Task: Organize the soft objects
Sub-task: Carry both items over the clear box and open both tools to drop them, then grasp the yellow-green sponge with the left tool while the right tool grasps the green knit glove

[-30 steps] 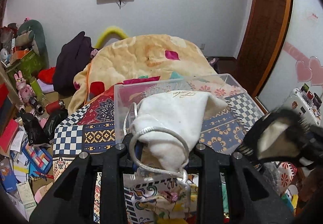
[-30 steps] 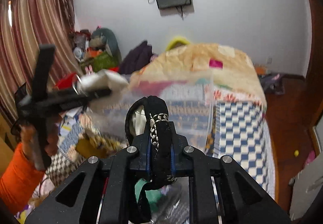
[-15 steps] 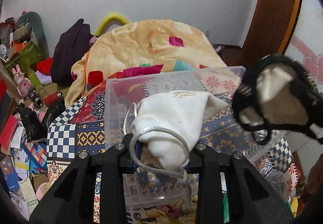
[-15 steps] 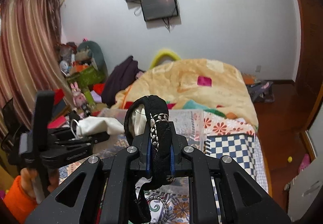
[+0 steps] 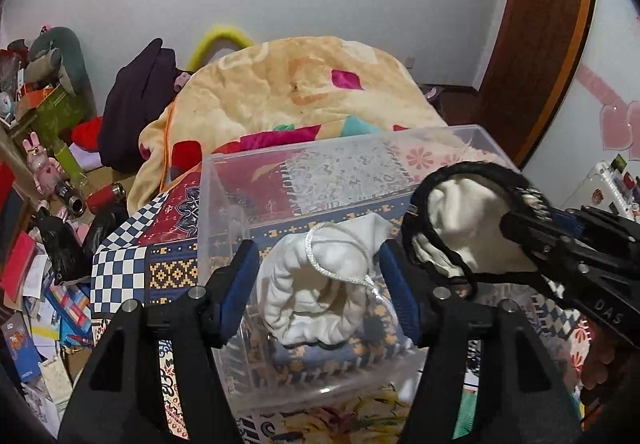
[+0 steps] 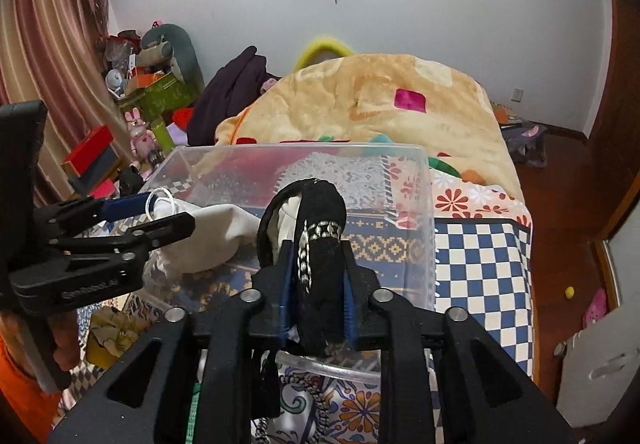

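A clear plastic bin (image 5: 224,203) (image 6: 416,179) stands on the patterned bedspread. A white drawstring pouch (image 5: 320,284) (image 6: 208,236) lies inside it. My left gripper (image 5: 316,276) is open over the bin, its jaws wide on either side of the pouch; it shows in the right wrist view (image 6: 156,215) too. My right gripper (image 6: 316,264) is shut on a black pouch with a white lining (image 6: 320,228) (image 5: 464,219) and holds it above the bin's right part.
An orange blanket (image 5: 304,91) is heaped behind the bin. Clutter, boxes and toys (image 5: 44,179) fill the floor at left. A dark jacket (image 5: 136,103) lies by the blanket. A wooden door (image 5: 536,43) is at the right.
My left gripper has opened and let the white pouch drop into the bin. My right gripper has brought the black pouch in over the bin.
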{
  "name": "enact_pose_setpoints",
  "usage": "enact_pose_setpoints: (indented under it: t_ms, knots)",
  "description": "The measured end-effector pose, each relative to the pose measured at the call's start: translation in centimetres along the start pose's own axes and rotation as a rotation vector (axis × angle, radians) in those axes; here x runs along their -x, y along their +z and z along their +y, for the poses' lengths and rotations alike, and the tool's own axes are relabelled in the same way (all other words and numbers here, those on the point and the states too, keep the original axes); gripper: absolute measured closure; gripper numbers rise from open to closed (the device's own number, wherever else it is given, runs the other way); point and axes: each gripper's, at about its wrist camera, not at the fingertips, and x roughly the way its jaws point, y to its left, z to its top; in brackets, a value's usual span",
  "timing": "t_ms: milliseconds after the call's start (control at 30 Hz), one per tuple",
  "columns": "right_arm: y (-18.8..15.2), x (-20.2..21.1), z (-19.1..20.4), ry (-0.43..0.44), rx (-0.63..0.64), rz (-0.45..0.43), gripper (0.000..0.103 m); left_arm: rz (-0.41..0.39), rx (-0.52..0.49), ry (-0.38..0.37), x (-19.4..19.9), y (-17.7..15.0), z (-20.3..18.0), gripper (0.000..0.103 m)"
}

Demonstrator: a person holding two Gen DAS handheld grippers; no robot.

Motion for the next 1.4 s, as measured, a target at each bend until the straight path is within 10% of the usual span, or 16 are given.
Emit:
enact_pose_setpoints:
  t_ms: [133, 567, 1400]
  knots:
    - [-0.1, 1.6, 0.0, -0.018, 0.007, -0.044, 0.055, -0.051, -0.004, -0.006, 2.2, -0.1, -0.4, 0.040]
    - [-1.3, 9.4, 2.1, -0.061, 0.109, -0.230, 0.025, -0.248, -0.007, -0.037, 11.7, -2.7, -0.2, 0.021]
    - [-10.5, 4.1, 4.9, 0.121, 0.081, -0.013, 0.021, -0.088, 0.065, -0.068, 7.3, -13.5, 0.6, 0.019]
